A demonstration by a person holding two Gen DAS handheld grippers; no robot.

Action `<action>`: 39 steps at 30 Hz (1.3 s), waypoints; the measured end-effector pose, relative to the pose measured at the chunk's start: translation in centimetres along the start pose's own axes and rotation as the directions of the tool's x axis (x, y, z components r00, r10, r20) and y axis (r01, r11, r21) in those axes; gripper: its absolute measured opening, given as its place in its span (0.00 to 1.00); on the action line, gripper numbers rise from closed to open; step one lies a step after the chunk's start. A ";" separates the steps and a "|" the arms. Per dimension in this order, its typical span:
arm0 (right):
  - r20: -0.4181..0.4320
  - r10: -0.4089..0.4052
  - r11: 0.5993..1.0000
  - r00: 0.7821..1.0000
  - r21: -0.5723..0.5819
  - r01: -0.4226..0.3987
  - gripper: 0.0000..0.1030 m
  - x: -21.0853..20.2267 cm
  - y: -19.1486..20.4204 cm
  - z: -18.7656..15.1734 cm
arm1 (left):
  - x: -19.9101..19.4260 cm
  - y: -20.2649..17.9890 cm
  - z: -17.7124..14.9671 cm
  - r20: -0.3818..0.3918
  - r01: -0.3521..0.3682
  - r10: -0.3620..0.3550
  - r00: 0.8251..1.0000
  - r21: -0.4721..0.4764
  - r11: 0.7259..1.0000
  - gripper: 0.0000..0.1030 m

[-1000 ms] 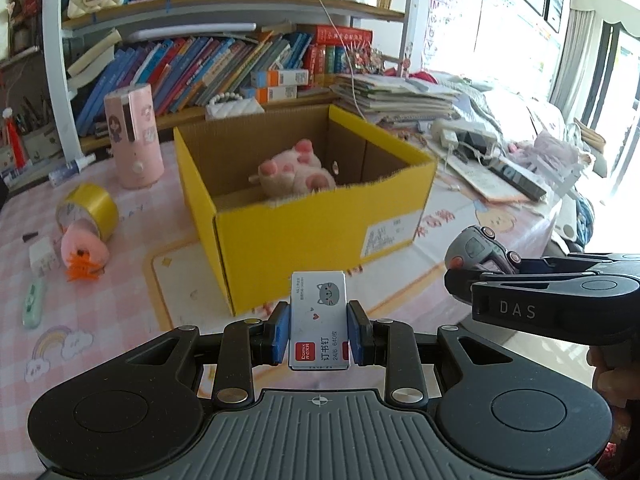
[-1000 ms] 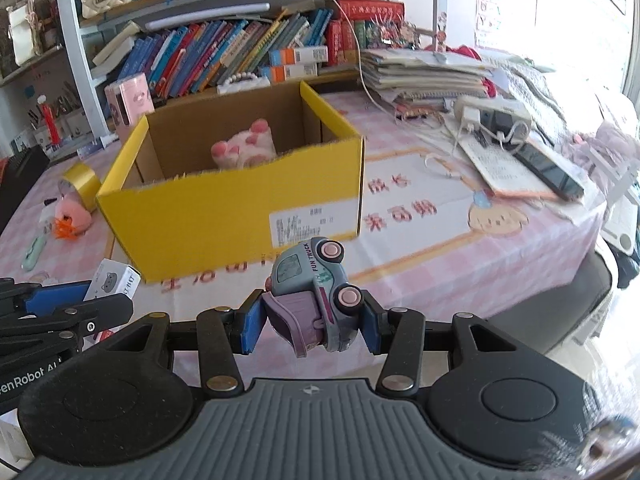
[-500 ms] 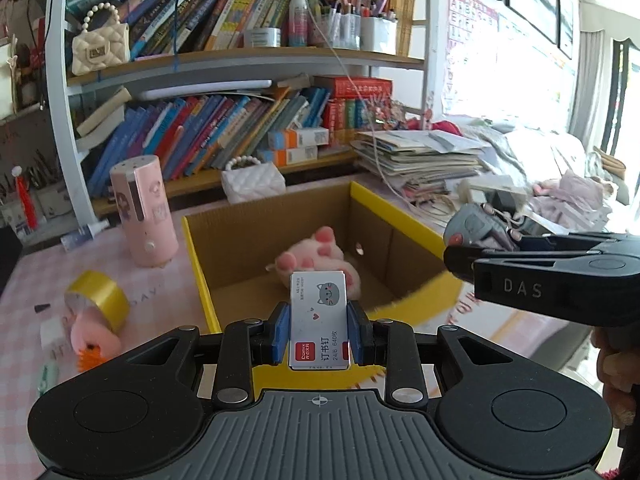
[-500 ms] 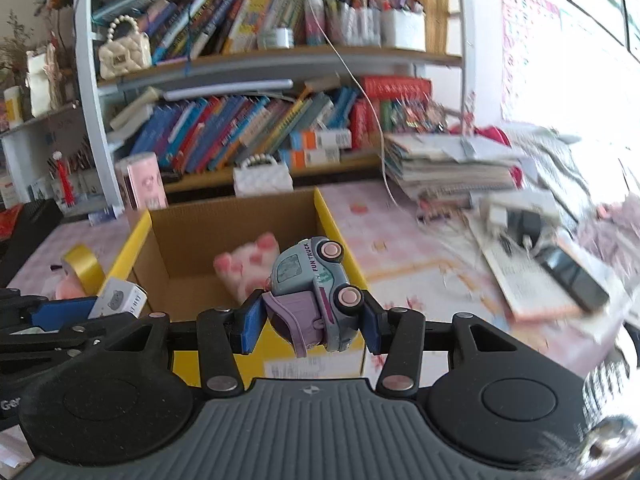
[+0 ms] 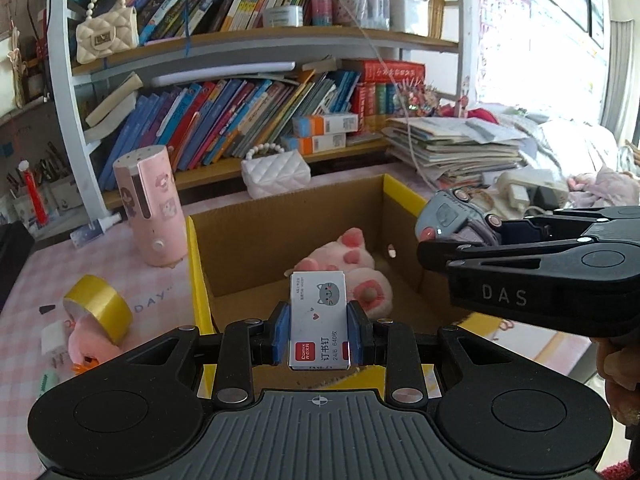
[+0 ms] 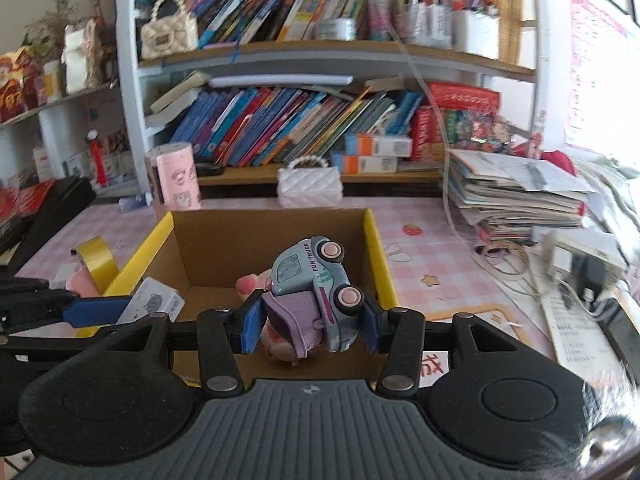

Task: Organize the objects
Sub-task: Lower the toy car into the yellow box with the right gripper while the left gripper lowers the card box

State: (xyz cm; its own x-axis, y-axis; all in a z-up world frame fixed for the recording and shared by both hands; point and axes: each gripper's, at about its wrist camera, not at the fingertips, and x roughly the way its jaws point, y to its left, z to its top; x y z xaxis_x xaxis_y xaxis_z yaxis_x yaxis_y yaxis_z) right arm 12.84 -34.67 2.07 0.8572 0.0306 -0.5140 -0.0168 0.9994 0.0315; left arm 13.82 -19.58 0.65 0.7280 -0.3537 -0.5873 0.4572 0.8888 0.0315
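Both hand-held grippers have come up over the yellow cardboard box [image 5: 198,276] on the bench — left hand-held gripper [image 5: 319,334] pinching the staple box [image 5: 318,320], right hand-held gripper [image 6: 311,322] pinching the toy truck [image 6: 310,280] — above the pink plush [image 5: 356,268] inside.

Both grippers: black plastic bodies w/ grey ribbed centre panel, crosshair mark at its top, round discs either side. Left gripper [image 5: 319,330] & right gripper [image 6: 311,322] have blue finger pads, silver screws on linkage arms. Right one reads "DAS" in grey on its side.
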 end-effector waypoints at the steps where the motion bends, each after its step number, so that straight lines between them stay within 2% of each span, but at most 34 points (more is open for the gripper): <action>1: -0.015 0.012 1.000 1.000 -0.010 -0.012 0.44 0.6 -0.1 0.1 | 0.4 0.0 0.0 -0.011 -0.004 0.004 1.000 -0.003 1.000 0.27; 16: -0.158 0.086 0.991 0.984 -0.090 -0.101 0.45 6.3 -0.4 0.1 | 4.6 0.5 0.0 -0.130 -0.050 0.047 0.990 -0.024 0.998 0.27; 39: -0.255 0.108 0.972 0.961 -0.175 -0.156 0.45 9.3 0.4 0.0 | 5.1 0.3 0.0 -0.119 -0.072 0.075 0.990 0.028 0.997 0.27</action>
State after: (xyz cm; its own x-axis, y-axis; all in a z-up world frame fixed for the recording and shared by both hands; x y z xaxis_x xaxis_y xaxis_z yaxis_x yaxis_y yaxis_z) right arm 20.80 -33.99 -2.72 0.6909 0.1421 -0.7088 -0.2398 0.9700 -0.0393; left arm 17.65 -21.12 -2.37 0.6943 -0.2491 -0.6752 0.4177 0.9035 0.0962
